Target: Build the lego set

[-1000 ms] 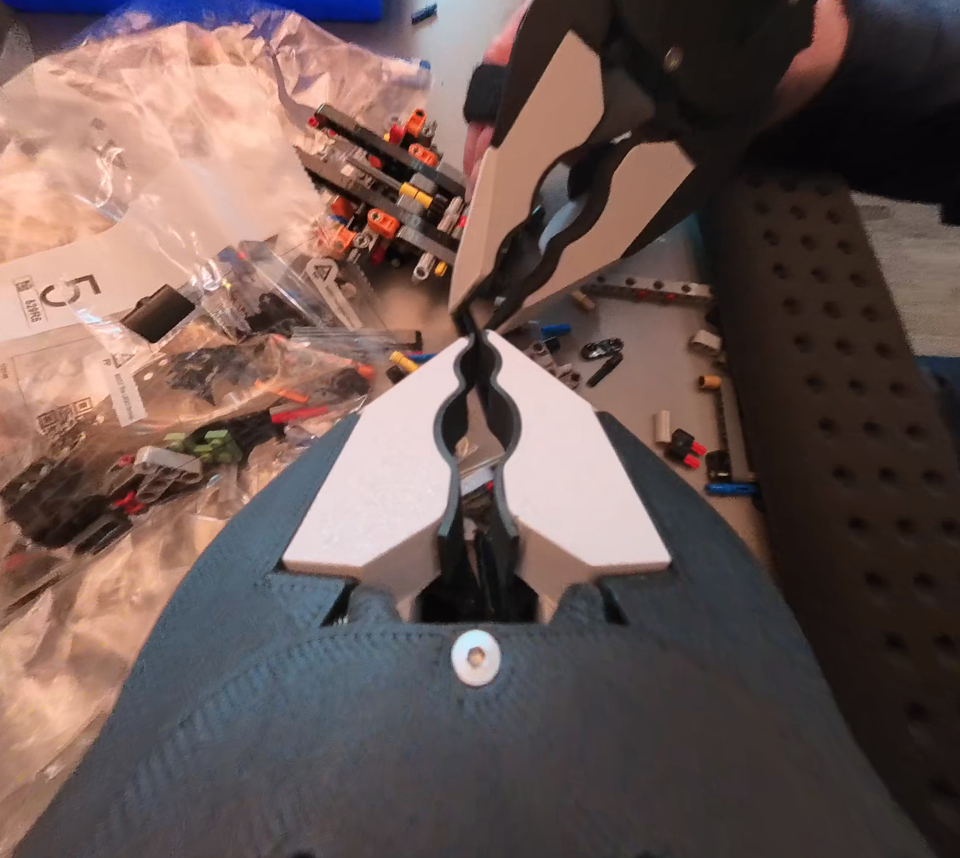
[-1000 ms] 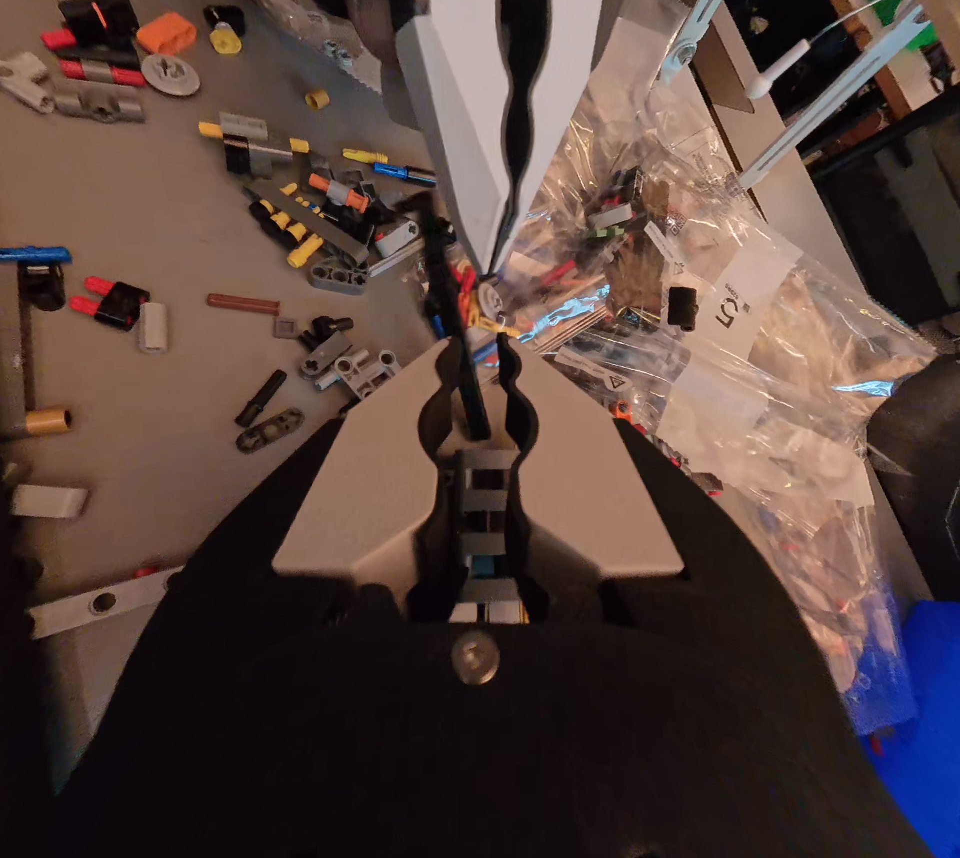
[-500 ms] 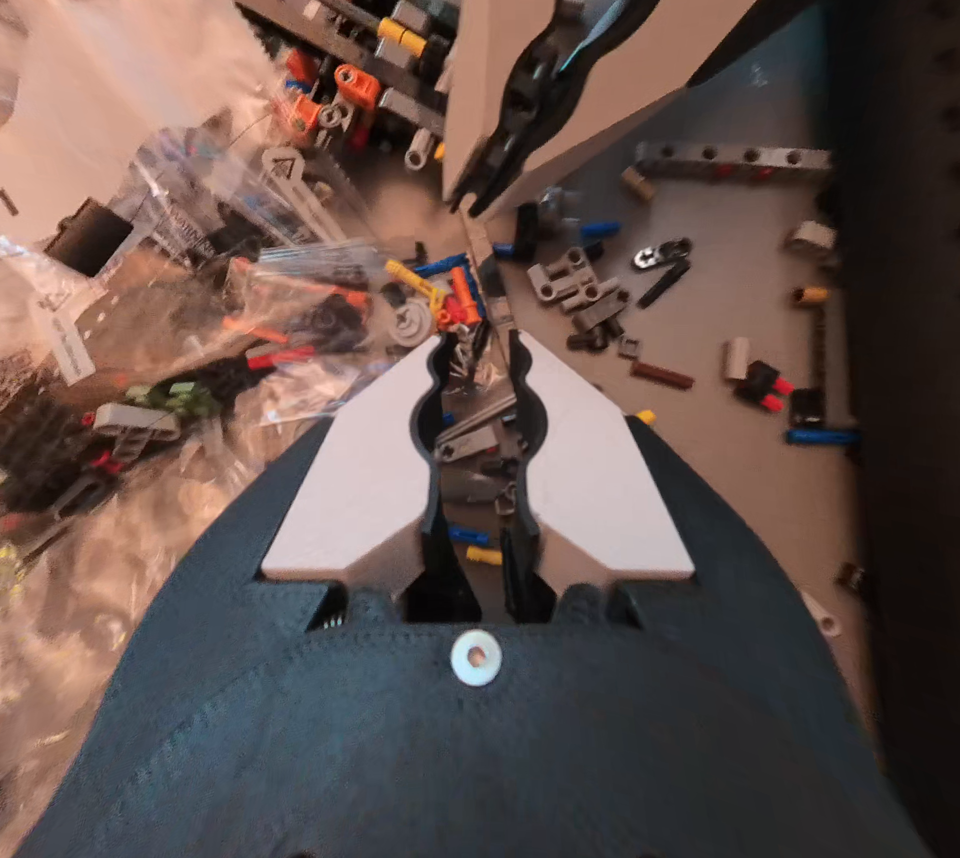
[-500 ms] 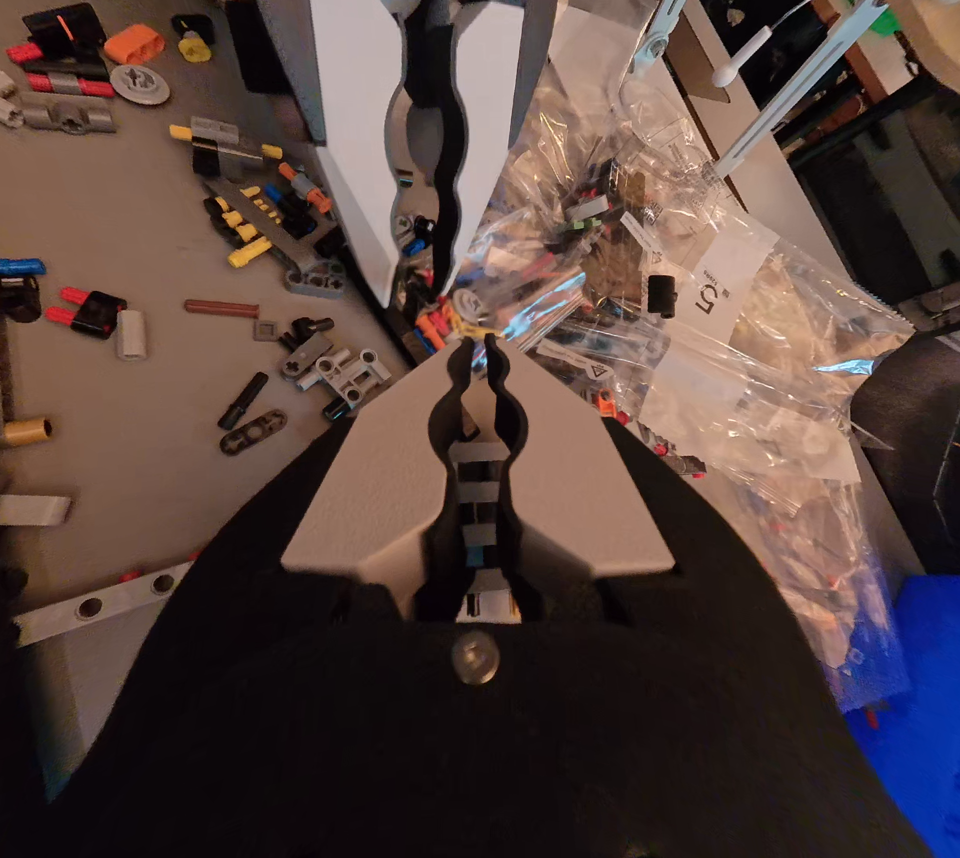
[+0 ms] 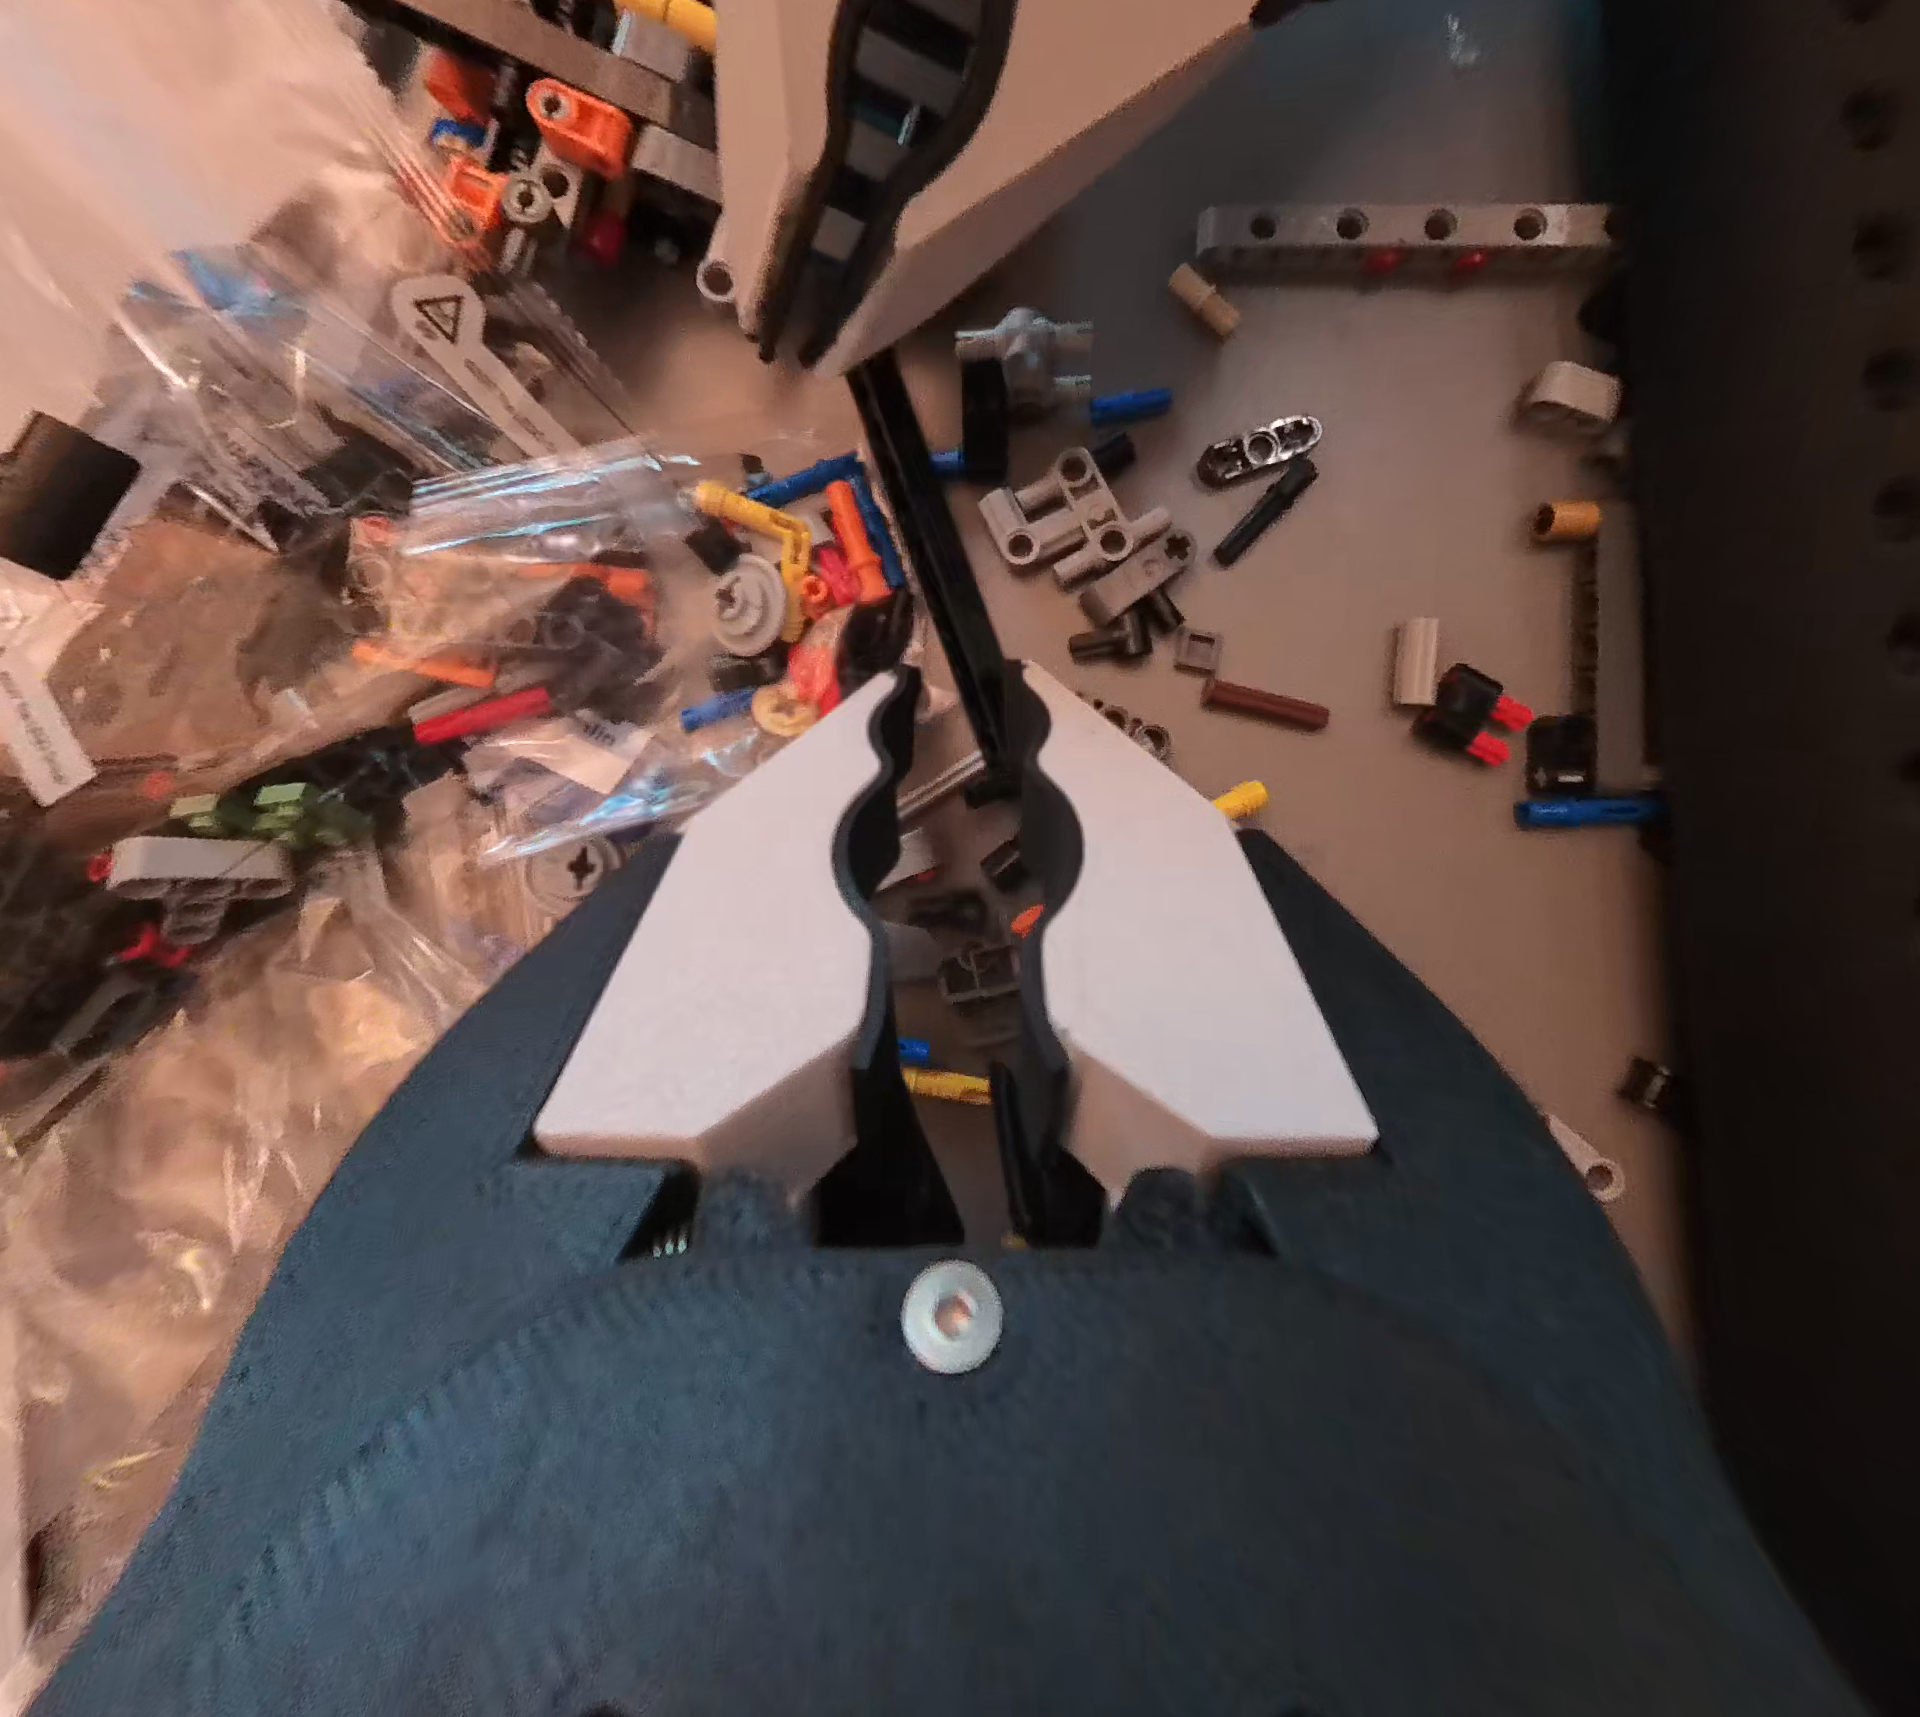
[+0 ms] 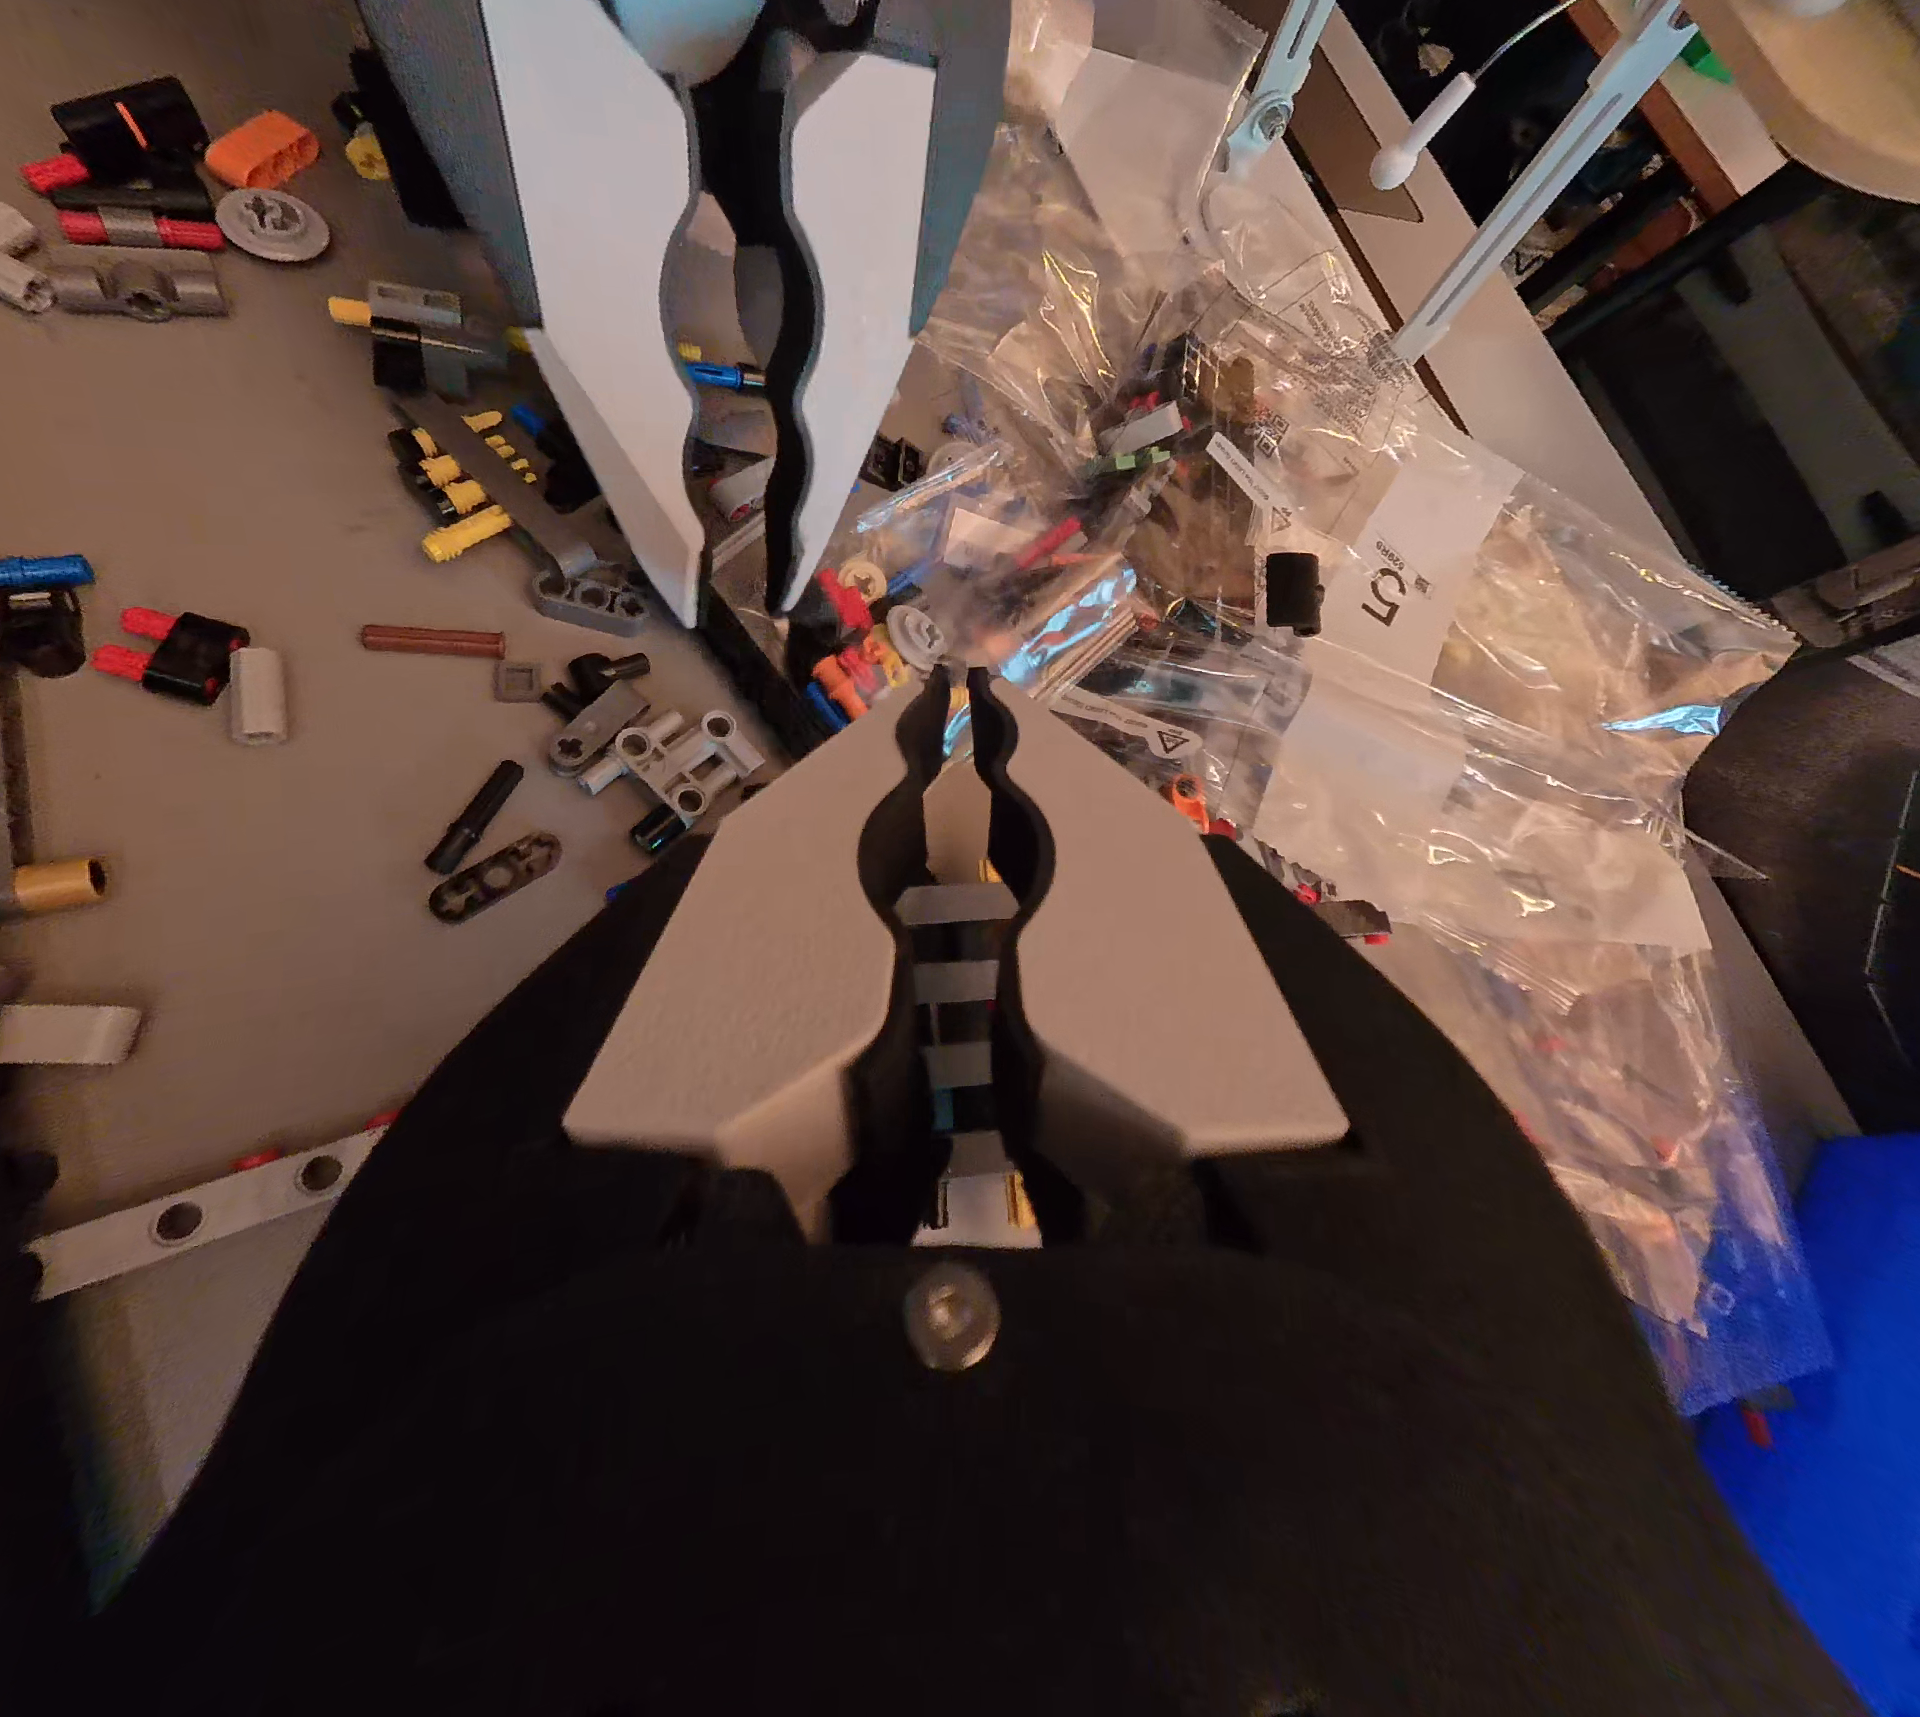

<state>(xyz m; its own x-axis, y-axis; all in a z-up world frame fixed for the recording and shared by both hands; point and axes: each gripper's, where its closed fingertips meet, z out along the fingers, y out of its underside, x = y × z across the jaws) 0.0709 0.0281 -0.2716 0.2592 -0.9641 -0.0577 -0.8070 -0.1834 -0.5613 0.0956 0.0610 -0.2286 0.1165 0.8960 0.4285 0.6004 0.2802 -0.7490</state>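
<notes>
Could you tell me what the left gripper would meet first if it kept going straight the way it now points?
Probably the long black axle, which slants through the left gripper's open jaws. Past it sits the right gripper. Depth is hard to judge from here.

Glossy crinkled clear plastic bags (image 6: pixel 1382 628)

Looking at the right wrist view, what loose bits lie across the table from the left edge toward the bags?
Blue pin → black connector with red pins → brown axle → light grey cross-shaped connector → clear plastic bags.
</notes>
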